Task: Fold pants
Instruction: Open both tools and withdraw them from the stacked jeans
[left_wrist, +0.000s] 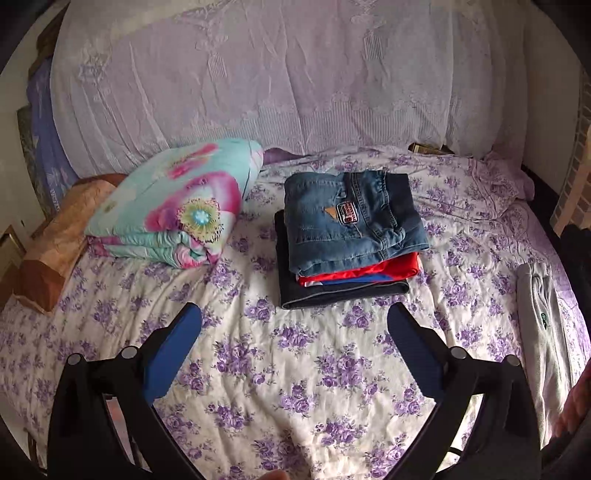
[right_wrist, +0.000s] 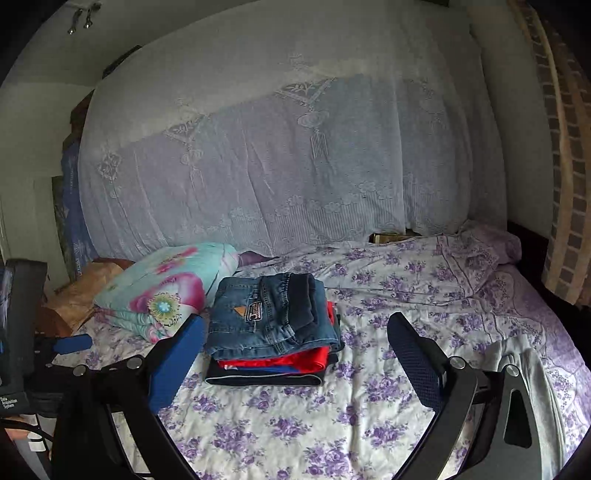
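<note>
A stack of folded clothes (left_wrist: 351, 236) lies on the bed: blue jeans on top, a red garment under them, dark pants at the bottom. It also shows in the right wrist view (right_wrist: 273, 328). Light grey pants (left_wrist: 543, 332) lie unfolded at the bed's right side, also in the right wrist view (right_wrist: 535, 398). My left gripper (left_wrist: 295, 325) is open and empty, above the sheet in front of the stack. My right gripper (right_wrist: 295, 336) is open and empty, near the stack's front right. The left gripper's blue finger shows at the left edge of the right wrist view (right_wrist: 72, 343).
A folded floral quilt (left_wrist: 173, 206) lies left of the stack, with a tan pillow (left_wrist: 62, 240) beside it. A lace-covered pile (left_wrist: 258, 74) rises behind the bed. The floral sheet (left_wrist: 277, 387) covers the bed. A brick-patterned curtain (right_wrist: 561, 147) hangs at the right.
</note>
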